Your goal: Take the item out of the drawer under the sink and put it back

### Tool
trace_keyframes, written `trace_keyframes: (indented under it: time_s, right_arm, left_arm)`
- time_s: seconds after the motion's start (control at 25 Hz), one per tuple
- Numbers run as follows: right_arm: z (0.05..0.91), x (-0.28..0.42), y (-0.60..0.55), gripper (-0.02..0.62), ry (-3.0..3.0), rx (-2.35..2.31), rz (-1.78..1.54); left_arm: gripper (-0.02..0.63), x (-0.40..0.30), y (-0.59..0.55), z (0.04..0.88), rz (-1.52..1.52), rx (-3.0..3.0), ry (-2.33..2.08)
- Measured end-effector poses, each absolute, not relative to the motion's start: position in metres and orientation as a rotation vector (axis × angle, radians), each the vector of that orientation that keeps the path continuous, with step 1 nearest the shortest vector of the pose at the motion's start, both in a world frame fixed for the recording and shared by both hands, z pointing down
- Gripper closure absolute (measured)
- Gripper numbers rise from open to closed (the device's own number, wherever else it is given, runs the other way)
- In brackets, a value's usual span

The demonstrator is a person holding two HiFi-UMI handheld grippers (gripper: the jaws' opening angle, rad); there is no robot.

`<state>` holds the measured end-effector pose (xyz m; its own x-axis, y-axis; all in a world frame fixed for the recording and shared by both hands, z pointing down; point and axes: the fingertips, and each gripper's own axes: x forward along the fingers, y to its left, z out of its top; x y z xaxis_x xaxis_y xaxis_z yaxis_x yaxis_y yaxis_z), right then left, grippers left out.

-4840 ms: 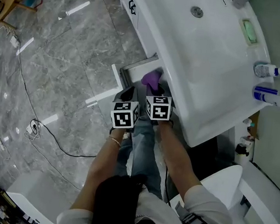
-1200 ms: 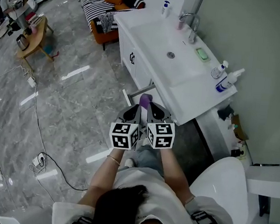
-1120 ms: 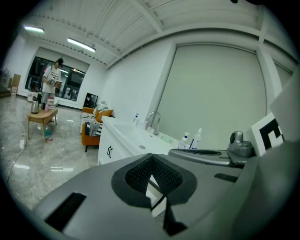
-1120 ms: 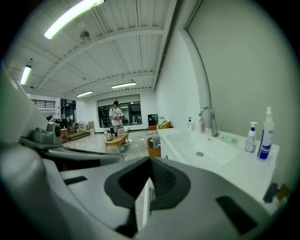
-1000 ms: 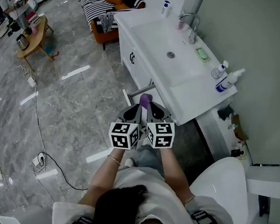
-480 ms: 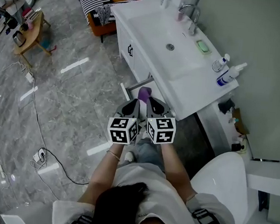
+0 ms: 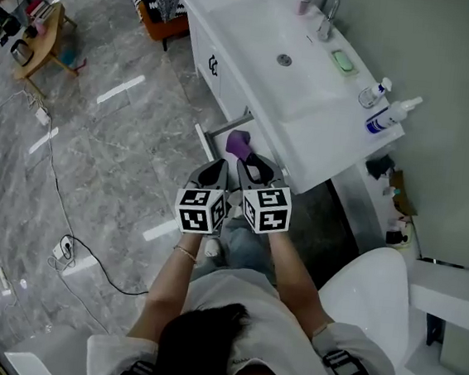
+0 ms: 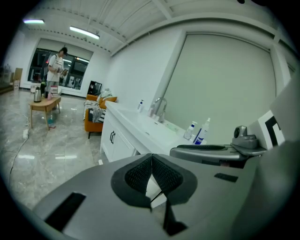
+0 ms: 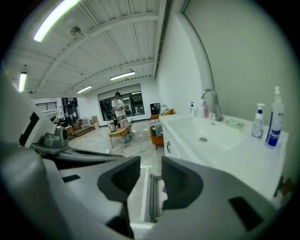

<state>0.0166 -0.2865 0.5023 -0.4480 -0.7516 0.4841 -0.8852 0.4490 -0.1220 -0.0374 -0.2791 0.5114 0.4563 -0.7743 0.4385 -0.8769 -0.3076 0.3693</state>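
— Purple item (image 7: 237, 144): location?
— Lying in the open drawer (image 7: 204, 143) directly below the sink (image 7: 276, 49), just out from under the sink's edge. Not held.
— Left gripper (image 7: 215, 169)?
— Short of the drawer, on the side away from the sink. Jaws clenched together on nothing.
— Right gripper (image 7: 253, 164)?
— Just beside the left one, nearer the sink. Jaws have just been opening and now stand parted, with nothing between them.
— Handling?
— Judged small and light, and probably soft from its uneven outline; its kind is unclear. Take it across the raised middle, clear of the drawer wall under the sink.
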Motion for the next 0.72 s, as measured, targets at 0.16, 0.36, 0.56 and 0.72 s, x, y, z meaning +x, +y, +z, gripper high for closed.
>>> trace_keyframes:
  time_s: [0.16, 0.36, 0.56, 0.72]
  right_arm:
    - [0.519, 0.015, -0.292, 0.435, -2.332, 1.342, 0.56]
    - [0.54, 0.009, -0.307, 0.399, -2.317, 1.278, 0.597]
    - [0.564, 0.009, -0.322, 0.391, -2.297, 1.225, 0.619]
    - [0.587, 0.007, -0.336, 0.388, -2.28, 1.163, 0.598]
  left_arm:
    - [0.601, -0.037, -0.284, 0.53, 0.245, 2.109, -1.355]
    - [0.601, -0.042, -0.298, 0.557, 0.268, 2.037, -1.373]
    - [0.601, -0.044, -0.313, 0.574, 0.315, 2.01, -1.374]
    - [0.601, -0.049, -0.332, 0.601, 0.336, 1.958, -1.37]
